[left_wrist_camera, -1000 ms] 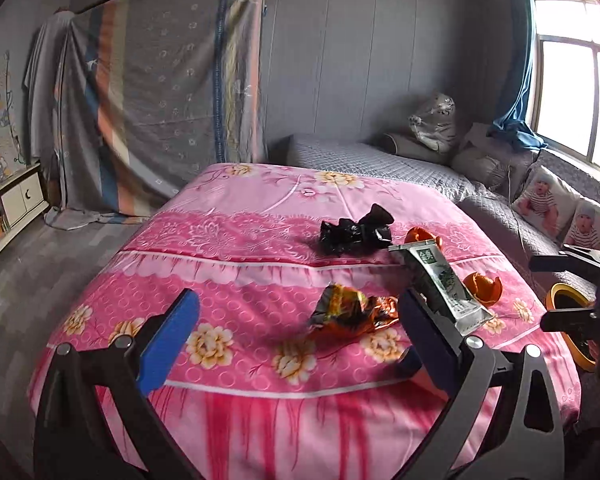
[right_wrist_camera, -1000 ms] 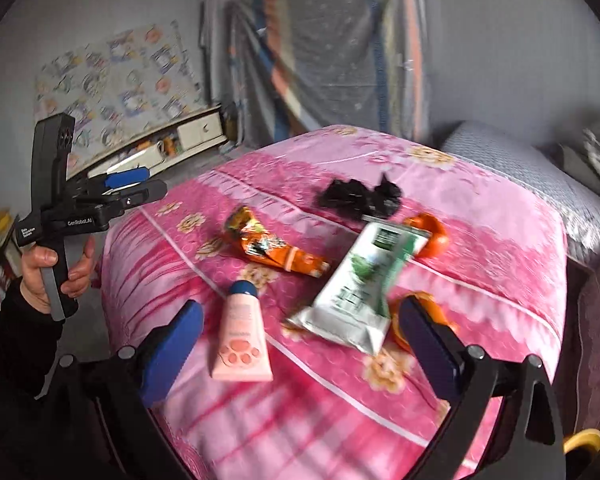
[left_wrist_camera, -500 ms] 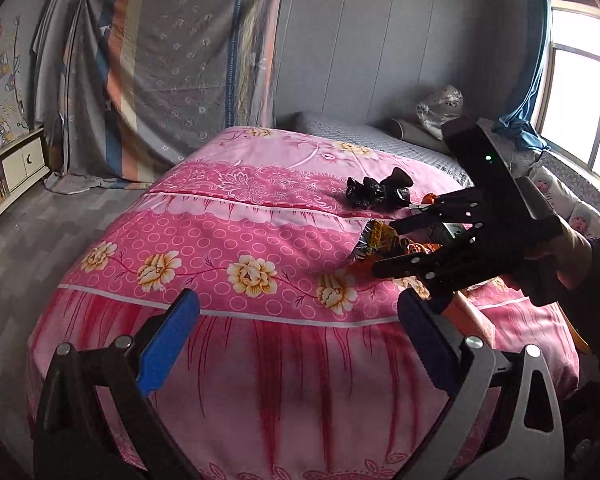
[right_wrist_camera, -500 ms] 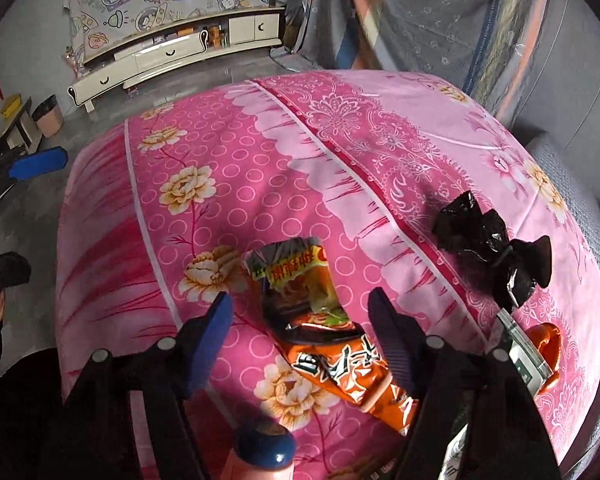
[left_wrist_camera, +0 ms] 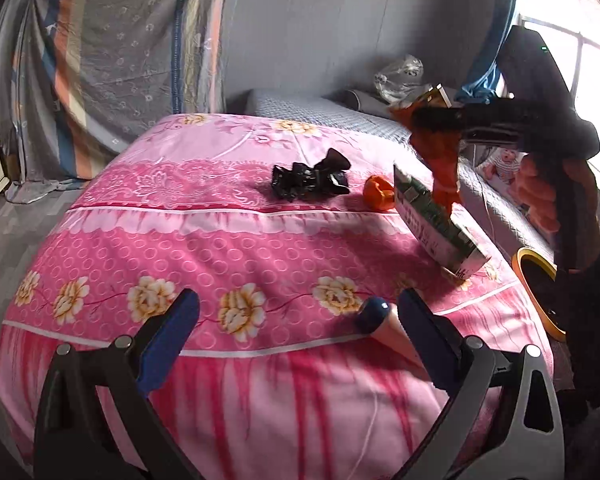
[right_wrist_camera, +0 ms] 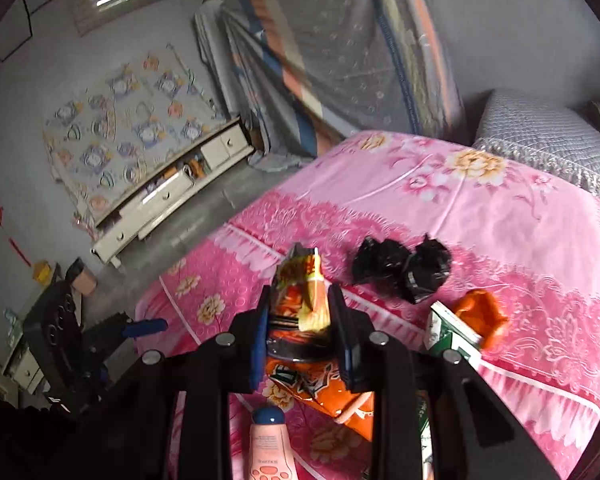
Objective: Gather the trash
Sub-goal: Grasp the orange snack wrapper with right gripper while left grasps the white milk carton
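My right gripper (right_wrist_camera: 300,294) has its jaws closing, the pads pressing an orange snack wrapper (right_wrist_camera: 320,384) between them. In the left wrist view that wrapper (left_wrist_camera: 444,160) hangs from the right gripper (left_wrist_camera: 440,120) above the pink bed (left_wrist_camera: 220,248). On the bed lie a crumpled black bag (left_wrist_camera: 310,180), an orange peel (left_wrist_camera: 378,194) and a green-and-white packet (left_wrist_camera: 432,220). My left gripper (left_wrist_camera: 296,320) stands open over the bed's near edge, nothing between its fingers. A pink tube with a blue cap (left_wrist_camera: 374,314) lies by its right finger.
A bin with a yellow rim (left_wrist_camera: 528,280) stands at the bed's right side, beside the person's hand. A grey sofa with cushions (left_wrist_camera: 340,112) runs behind the bed. A low white cabinet (right_wrist_camera: 172,196) lines the far wall.
The right gripper closed on the orange wrapper and lifted it off the bed. The left gripper stayed open and shifted at the bed's near edge.
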